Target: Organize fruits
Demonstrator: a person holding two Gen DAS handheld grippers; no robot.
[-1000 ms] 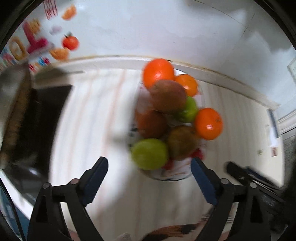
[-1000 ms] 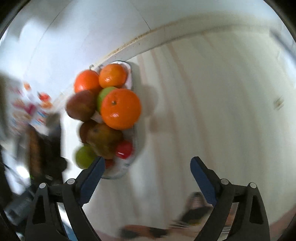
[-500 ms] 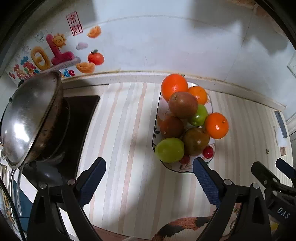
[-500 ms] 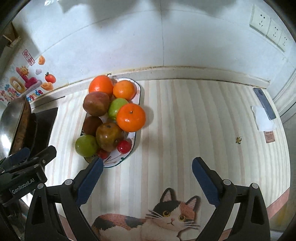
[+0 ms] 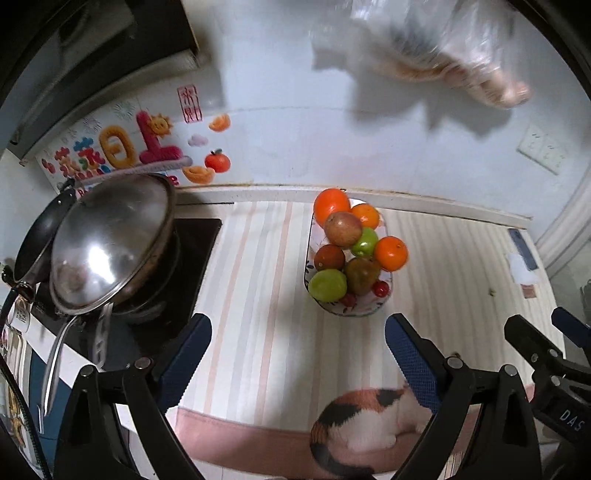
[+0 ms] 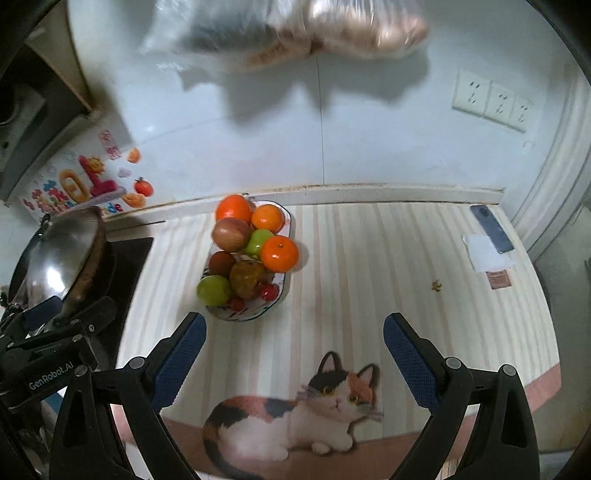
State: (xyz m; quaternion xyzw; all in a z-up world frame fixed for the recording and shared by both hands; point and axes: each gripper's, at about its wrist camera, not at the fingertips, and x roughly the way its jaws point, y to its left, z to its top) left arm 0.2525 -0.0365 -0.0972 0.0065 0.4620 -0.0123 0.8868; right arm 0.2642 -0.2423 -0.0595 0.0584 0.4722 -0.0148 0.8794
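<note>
An oval glass dish [image 5: 356,312] [image 6: 280,295] stands on the striped mat, piled with fruit: oranges [image 5: 390,253] [image 6: 279,253], green fruits [image 5: 327,284] [image 6: 214,290], brown-red fruits [image 5: 342,229] [image 6: 232,234] and small red ones [image 6: 269,291]. My left gripper [image 5: 298,345] is open and empty, held above the counter short of the dish. My right gripper [image 6: 294,343] is open and empty, to the right of the dish and nearer me. Each gripper shows at the edge of the other's view.
A steel wok lid [image 5: 110,240] rests on a pan on the black stove at the left. A mat with a cat picture [image 6: 295,410] lies at the front edge. A phone [image 6: 491,228] and papers lie at the far right. A plastic bag [image 6: 295,33] hangs on the wall above.
Both grippers have pulled back and up from the dish, which now looks smaller and farther away. The wall, sockets and hanging bag have come into view. Both stay open.
</note>
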